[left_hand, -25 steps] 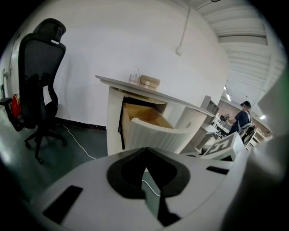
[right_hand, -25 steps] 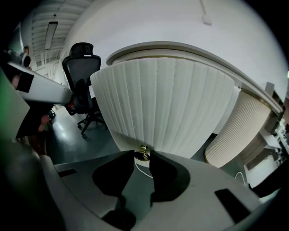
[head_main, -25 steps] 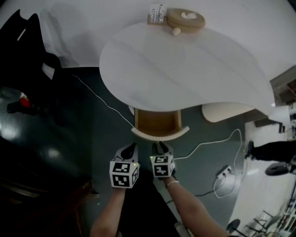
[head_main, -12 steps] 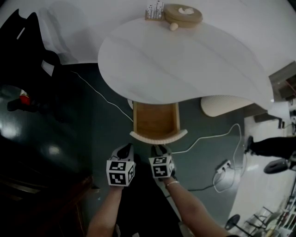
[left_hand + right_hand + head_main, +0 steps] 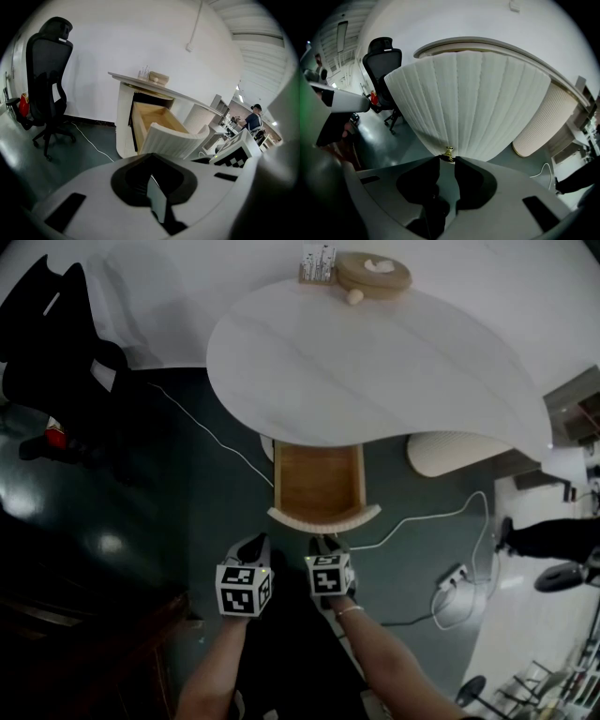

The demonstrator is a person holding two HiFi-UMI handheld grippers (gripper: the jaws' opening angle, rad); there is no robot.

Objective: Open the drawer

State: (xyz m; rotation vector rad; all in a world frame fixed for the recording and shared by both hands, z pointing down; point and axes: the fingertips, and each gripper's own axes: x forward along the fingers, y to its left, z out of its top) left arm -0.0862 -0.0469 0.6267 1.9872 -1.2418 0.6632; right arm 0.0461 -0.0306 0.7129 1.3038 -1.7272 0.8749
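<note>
while right gripper (image 5: 323,541) jaws pinch knob (image 5: 448,151), drawer (image 5: 317,482) juts past desk (image 5: 375,362) edge; left gripper (image 5: 258,542) seemingly shut.

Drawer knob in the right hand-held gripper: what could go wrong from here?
1. The right hand-held gripper pinches the small brass knob only at its very fingertips, so it may slip off under a harder pull.
2. The drawer stands well out from under the table; pulling much further might bring it off its runners.
</note>
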